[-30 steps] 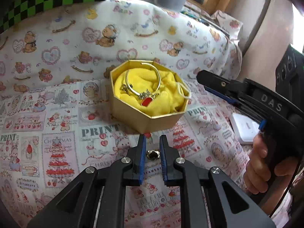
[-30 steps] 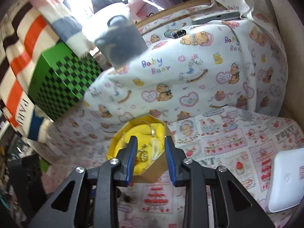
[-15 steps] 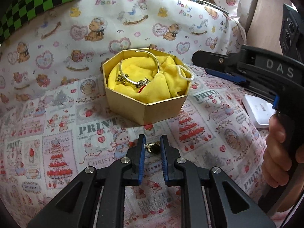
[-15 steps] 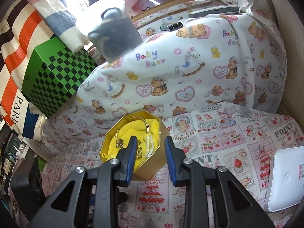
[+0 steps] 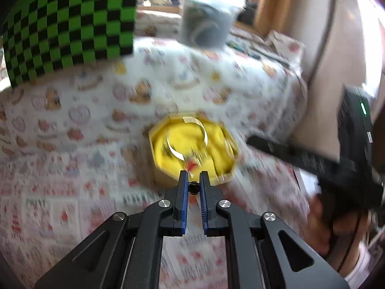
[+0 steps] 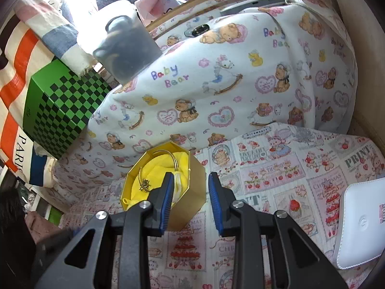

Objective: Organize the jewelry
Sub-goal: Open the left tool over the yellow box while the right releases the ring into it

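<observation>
A gold octagonal jewelry box [image 5: 166, 175] with a yellow cloth lining sits on the patterned cloth; it also shows in the right wrist view [image 6: 192, 192]. A gold bangle [image 5: 187, 137] with a charm lies in it, also seen in the right wrist view [image 6: 144, 184]. My left gripper [image 5: 192, 180] is shut on a small dark ring [image 5: 193, 187], held in the air just before the box's near edge. My right gripper [image 6: 190, 183] is open and empty, with its fingers around the box's right side.
A green-and-black checkered box [image 5: 69, 26] and a grey plastic cup [image 5: 207, 21] stand on the raised bedding behind. A white flat device [image 6: 361, 219] lies on the cloth at right. The left view is motion-blurred.
My left gripper closed on the ring that lay on the cloth, lifted it and moved toward the box. The right gripper drifted slightly right of the box.
</observation>
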`<state>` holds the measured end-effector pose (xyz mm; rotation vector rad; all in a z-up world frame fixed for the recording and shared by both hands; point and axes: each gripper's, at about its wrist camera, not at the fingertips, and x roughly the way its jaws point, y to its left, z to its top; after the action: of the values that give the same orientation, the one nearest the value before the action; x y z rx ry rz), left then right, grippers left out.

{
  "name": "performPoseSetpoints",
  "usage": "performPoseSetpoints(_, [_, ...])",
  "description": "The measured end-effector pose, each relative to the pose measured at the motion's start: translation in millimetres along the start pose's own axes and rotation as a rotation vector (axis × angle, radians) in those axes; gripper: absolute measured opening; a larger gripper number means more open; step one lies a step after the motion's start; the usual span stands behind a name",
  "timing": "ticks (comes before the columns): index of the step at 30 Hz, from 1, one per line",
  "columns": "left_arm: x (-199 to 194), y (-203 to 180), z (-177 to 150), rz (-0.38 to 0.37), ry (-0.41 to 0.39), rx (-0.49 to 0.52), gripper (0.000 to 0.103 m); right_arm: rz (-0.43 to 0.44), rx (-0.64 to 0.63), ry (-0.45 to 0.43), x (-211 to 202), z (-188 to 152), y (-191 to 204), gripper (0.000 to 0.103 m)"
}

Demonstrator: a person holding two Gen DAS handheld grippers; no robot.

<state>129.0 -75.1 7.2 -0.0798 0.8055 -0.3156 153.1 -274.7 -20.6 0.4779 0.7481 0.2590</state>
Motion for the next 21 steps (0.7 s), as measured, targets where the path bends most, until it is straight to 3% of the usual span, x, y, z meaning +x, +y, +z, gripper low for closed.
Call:
performPoseSetpoints(4, [13.9, 7.4, 24.9, 0.003, -0.003, -0.040, 0.008, -0.022, 0.001, -0.010, -0.7, 1.0, -2.8, 0.027])
performPoseSetpoints(10, [28.2, 12.6, 32.2, 0.026, -0.017, -0.031, 0.009, -0.036, -0.007, -0.018, -1.5, 1.4, -2.0, 0.027])
performPoseSetpoints(12, [28.1, 13.9, 29.8, 0.014, -0.030, -0.026, 0.024, -0.037, -0.011, -0.023, -2.8, 1.4, -0.8, 0.027])
performPoseSetpoints(21, [-12.3, 10.4, 17.3, 0.074, -0.185, 0.043, 0.036, -0.051, -0.032, -0.031, -4.3, 1.0, 1.9, 0.029])
